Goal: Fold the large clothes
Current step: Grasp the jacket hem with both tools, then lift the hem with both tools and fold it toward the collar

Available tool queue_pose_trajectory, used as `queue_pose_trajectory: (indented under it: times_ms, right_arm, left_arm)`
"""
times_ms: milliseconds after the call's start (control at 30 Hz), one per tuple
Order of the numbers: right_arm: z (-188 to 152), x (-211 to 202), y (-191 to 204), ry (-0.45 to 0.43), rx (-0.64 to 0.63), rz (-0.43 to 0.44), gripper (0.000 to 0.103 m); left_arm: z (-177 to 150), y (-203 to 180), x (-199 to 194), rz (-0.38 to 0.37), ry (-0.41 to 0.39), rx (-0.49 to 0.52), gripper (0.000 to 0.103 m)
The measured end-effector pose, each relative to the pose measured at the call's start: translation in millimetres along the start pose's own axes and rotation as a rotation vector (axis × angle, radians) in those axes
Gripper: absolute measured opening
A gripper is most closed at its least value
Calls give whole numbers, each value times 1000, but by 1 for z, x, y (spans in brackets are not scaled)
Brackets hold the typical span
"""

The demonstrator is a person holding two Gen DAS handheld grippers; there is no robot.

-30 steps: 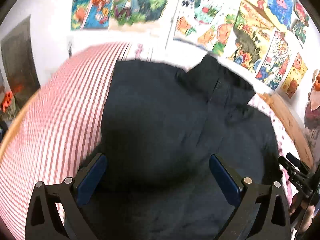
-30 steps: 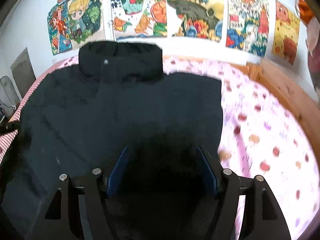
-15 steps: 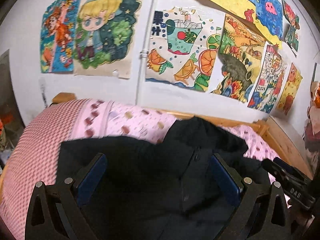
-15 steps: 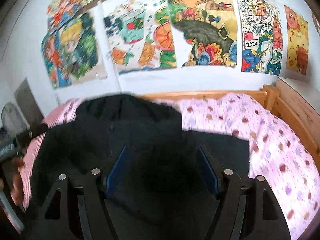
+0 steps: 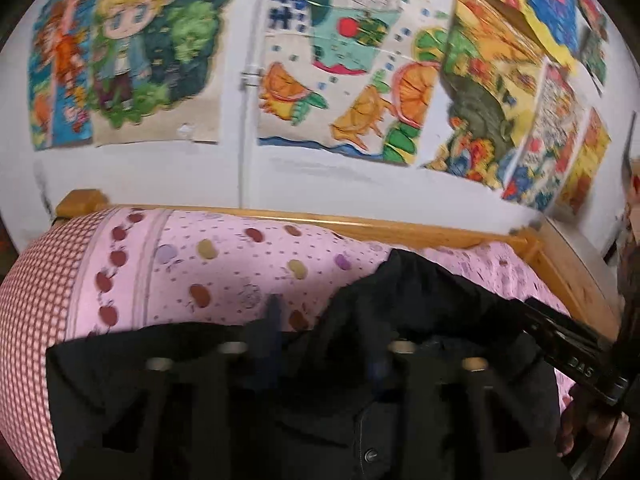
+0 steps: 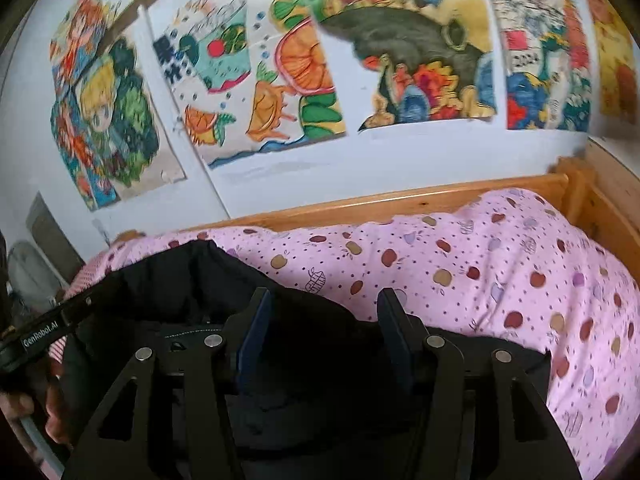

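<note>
A black padded jacket [image 5: 420, 312] lies on the pink fruit-print sheet [image 5: 224, 276], its collar pointing toward the wall. My left gripper [image 5: 324, 344] is blurred at the jacket's upper edge. Its jaws are closing with black fabric between them, and the blur hides whether the pads press. In the right wrist view the jacket [image 6: 180, 280] bulges between the blue pads [image 6: 256, 332] of my right gripper [image 6: 325, 328], whose jaws are closing on it. Each view shows the other tool at its edge, with a hand on it.
A wooden bed rail [image 5: 400, 228] runs along the wall behind the sheet, with a side rail [image 6: 612, 208] at the right. A red-checked cover [image 5: 32, 300] borders the sheet on the left. Colourful posters [image 6: 256, 92] cover the wall. The pink sheet [image 6: 500, 280] spreads right of the jacket.
Both grippers have moved up the jacket from its lower part to its collar end, and the wall now fills the views. The left jaws have narrowed from wide open; the right jaws have narrowed too.
</note>
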State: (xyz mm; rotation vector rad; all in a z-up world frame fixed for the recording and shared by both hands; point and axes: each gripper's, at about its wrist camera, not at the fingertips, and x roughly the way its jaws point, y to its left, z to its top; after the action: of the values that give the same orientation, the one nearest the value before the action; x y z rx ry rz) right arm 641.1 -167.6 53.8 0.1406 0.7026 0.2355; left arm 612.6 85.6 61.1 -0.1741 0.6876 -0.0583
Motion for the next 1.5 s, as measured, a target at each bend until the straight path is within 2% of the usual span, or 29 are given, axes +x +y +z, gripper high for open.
queue_pose_trajectory:
  times_ms: [33, 67, 167, 267, 500, 633, 800, 933, 1000, 1067, 1167, 1333, 1500]
  right_arm:
    - [1, 3, 2, 8, -11, -3, 44]
    - [2, 6, 6, 14, -23, -4, 28]
    - [2, 4, 11, 16, -33, -18, 12]
    - [1, -9, 9, -5, -40, -5, 7]
    - [-22, -40, 11, -23, -92, 7, 4]
    - [-46, -61, 18, 11, -179, 21, 3]
    - [-77, -66, 13, 94, -228, 28, 3]
    - [-92, -52, 3, 134, -201, 29, 3]
    - [-96, -44, 3, 146, -187, 28, 3]
    - [-99, -41, 5, 151, -187, 24, 3]
    - [-93, -50, 3, 139, -147, 46, 4]
    - [-71, -78, 0, 75, -109, 81, 5]
    - [-42, -80, 0, 9, -31, 119, 5]
  left_arm:
    - [1, 0, -1, -14, -3, -9, 13]
    - [0, 1, -3, -21, -12, -25, 10]
    - [-4, 4, -10, -29, -30, -47, 7]
    - [-11, 8, -22, -32, -57, -36, 6]
    - [-37, 10, -56, -64, -57, 72, 5]
    - [-63, 4, -69, -6, -17, 161, 5]
    - [-95, 3, -60, 36, 100, 228, 5]
    - [-107, 0, -36, 86, 207, 264, 5]
    - [-106, -2, -31, 99, 230, 277, 5]
    - [-104, -4, -36, 84, 216, 292, 5]
    - [-96, 1, -58, 34, 151, 278, 9]
    - [-85, -3, -85, -8, 61, 284, 9]
    - [-54, -12, -99, -107, -53, 193, 9]
